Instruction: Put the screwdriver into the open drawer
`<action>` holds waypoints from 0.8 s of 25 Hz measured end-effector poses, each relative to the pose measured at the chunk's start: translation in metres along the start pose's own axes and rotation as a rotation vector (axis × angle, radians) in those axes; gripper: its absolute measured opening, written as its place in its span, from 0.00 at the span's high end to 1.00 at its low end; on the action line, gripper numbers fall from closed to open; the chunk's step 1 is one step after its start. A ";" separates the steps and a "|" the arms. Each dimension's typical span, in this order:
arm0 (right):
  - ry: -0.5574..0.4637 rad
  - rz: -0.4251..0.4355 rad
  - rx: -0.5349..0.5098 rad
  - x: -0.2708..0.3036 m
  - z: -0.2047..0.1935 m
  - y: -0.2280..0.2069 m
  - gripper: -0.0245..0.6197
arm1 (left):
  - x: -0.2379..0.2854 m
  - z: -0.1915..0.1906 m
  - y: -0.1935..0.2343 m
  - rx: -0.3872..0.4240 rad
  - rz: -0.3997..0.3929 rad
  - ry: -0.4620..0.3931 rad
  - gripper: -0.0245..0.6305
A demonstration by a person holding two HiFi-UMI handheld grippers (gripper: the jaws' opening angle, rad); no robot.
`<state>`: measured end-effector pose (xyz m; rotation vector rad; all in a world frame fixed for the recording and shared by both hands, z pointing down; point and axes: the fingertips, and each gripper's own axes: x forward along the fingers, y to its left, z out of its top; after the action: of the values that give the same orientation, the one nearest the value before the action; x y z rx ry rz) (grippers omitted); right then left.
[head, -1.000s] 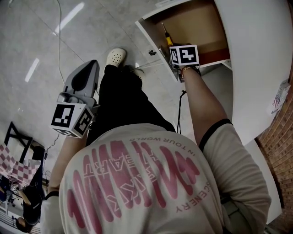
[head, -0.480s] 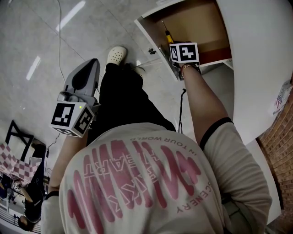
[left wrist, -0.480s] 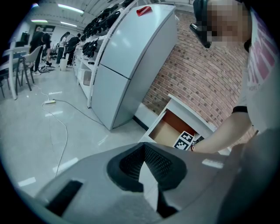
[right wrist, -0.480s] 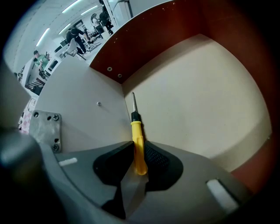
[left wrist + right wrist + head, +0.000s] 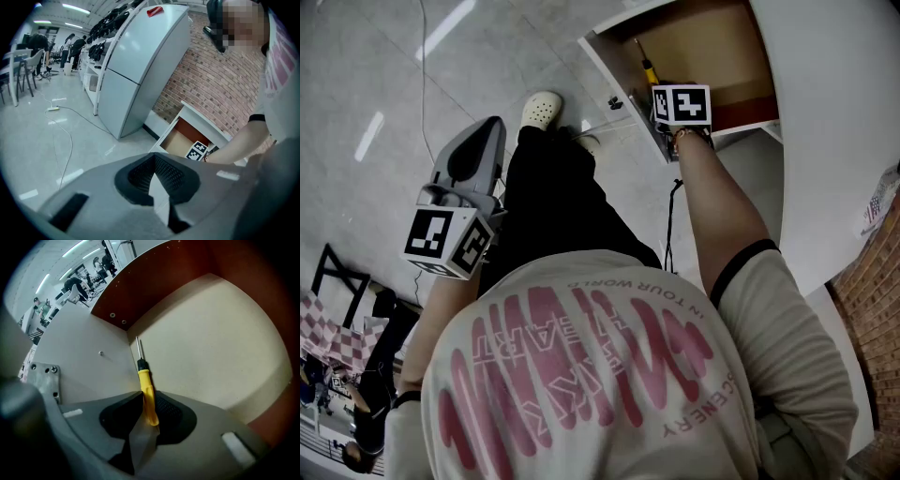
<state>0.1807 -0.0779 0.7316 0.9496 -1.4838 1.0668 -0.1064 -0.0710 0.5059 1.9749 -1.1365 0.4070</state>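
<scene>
Broadly, a big bright room with a pale glossy floor (image 5: 384, 84), a cable trailed over it, people and chairs far off. Against a brick wall (image 5: 211, 79), a tall white fridge (image 5: 140, 65); beside that, a low white cabinet (image 5: 834, 112) with the drawer (image 5: 211, 343) pulled right out. Inside, a smooth beige bottom, bare and flat, red-brown walls, and one pale side panel with screw heads. Hard board by the look of it, likely to let a round handle roll and to rattle under a drop. Left claw (image 5: 152, 163) held out over open floor, well apart from the drawer, with pads met at the tips and nothing between. Right claw (image 5: 147, 401) down inside the drawer, pointed at its bottom, just been easing apart, yet seemingly touching the yellow handle on both sides, so grasping rather than let go. Screwdriver (image 5: 144, 376) therefore already within the drawer, close along the pale side panel, with its thin steel shaft aimed toward the corner; tip contact with the board impossible to judge. Probably light, rigid and not fragile. Smooth plastic handle perhaps a little slippery, so best taken across the thick middle of the handle, never by the thin shaft. Worth lowering flat before full release.
</scene>
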 end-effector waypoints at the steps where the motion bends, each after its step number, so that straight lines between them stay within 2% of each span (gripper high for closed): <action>1: -0.001 0.001 0.002 0.001 0.000 0.000 0.81 | 0.000 -0.001 0.001 -0.002 0.001 0.001 0.96; 11: 0.002 0.024 0.042 0.003 0.003 -0.001 0.81 | 0.003 -0.003 0.001 -0.009 0.001 0.004 0.96; 20: -0.004 -0.013 0.062 -0.003 0.005 -0.002 0.78 | -0.010 0.001 0.005 -0.028 0.029 -0.024 0.96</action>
<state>0.1813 -0.0829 0.7287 1.0045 -1.4532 1.1072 -0.1165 -0.0671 0.5020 1.9459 -1.1811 0.3812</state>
